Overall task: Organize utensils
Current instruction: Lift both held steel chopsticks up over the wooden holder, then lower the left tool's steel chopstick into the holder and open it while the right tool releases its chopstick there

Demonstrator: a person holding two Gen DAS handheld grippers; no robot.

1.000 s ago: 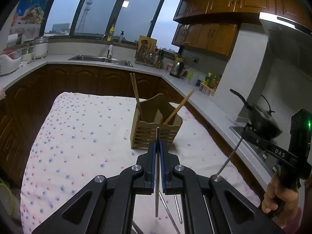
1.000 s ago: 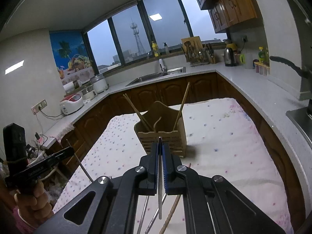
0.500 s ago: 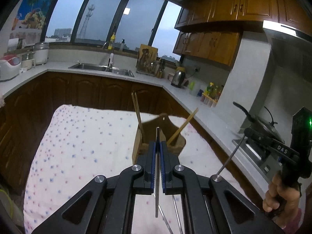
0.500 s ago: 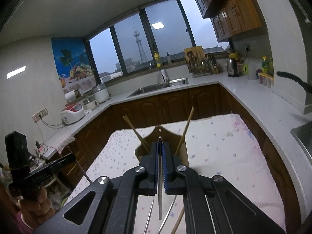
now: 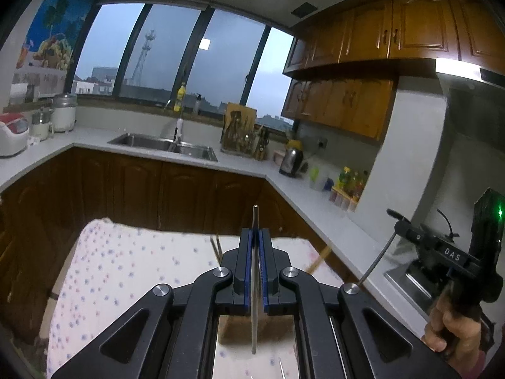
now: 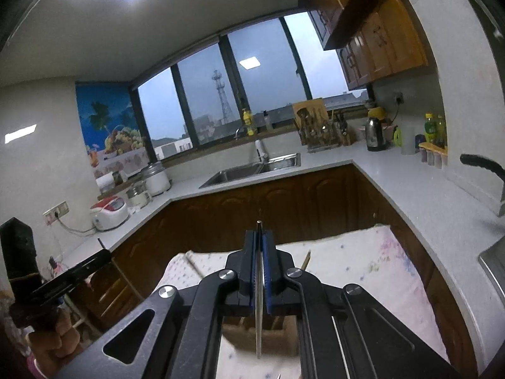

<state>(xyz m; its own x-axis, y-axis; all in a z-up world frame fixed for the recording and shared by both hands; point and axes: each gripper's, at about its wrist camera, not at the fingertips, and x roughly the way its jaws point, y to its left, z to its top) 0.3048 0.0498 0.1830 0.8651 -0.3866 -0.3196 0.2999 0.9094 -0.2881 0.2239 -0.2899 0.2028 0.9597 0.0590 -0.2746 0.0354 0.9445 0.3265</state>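
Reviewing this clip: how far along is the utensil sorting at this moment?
Partly done. Wooden chopsticks already poke up from the wooden holder on the dotted cloth. In hand: the left gripper is shut on a thin metal rod, probably a chopstick, and the right gripper on another. Left: putting both into the holder, plus a metal piece on the cloth.

left tongs (image 5: 256, 240) clamped, right tongs (image 6: 259, 243) clamped
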